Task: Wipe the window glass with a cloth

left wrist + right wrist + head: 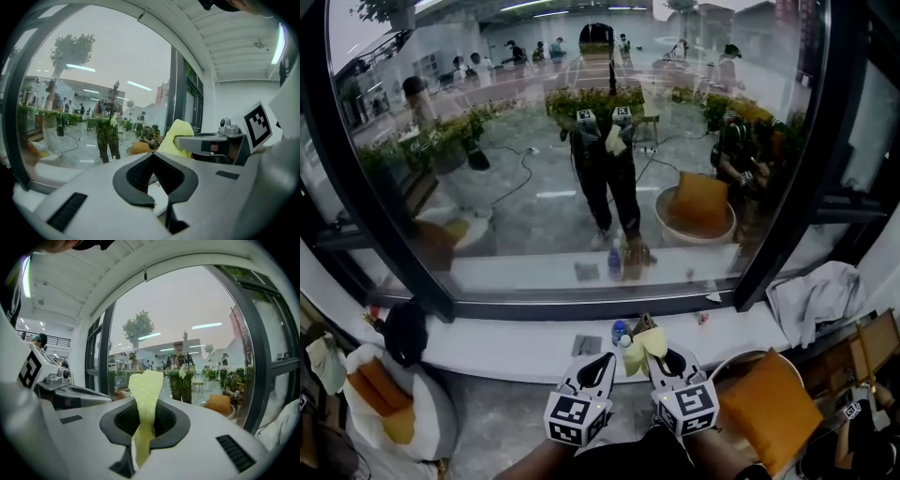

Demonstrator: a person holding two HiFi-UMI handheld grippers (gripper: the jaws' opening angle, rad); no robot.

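The big window glass (469, 103) in its black frame fills the head view, and a person with both grippers is reflected in it. A yellow cloth (641, 349) stands up from my right gripper (660, 358), which is shut on it just short of the white sill (506, 345). In the right gripper view the cloth (146, 392) is pinched between the dark pads and points toward the glass (192, 310). My left gripper (602, 367) sits close beside it on the left, shut with nothing in it (152, 155). Its view shows the cloth (175, 137) to the right.
On the sill ahead of the grippers stand a small blue bottle (619, 330) and a grey flat piece (586, 345). A white cloth heap (814, 298) lies at the sill's right end. An orange cushion (769, 409) sits low right, a cushioned seat (386, 401) low left.
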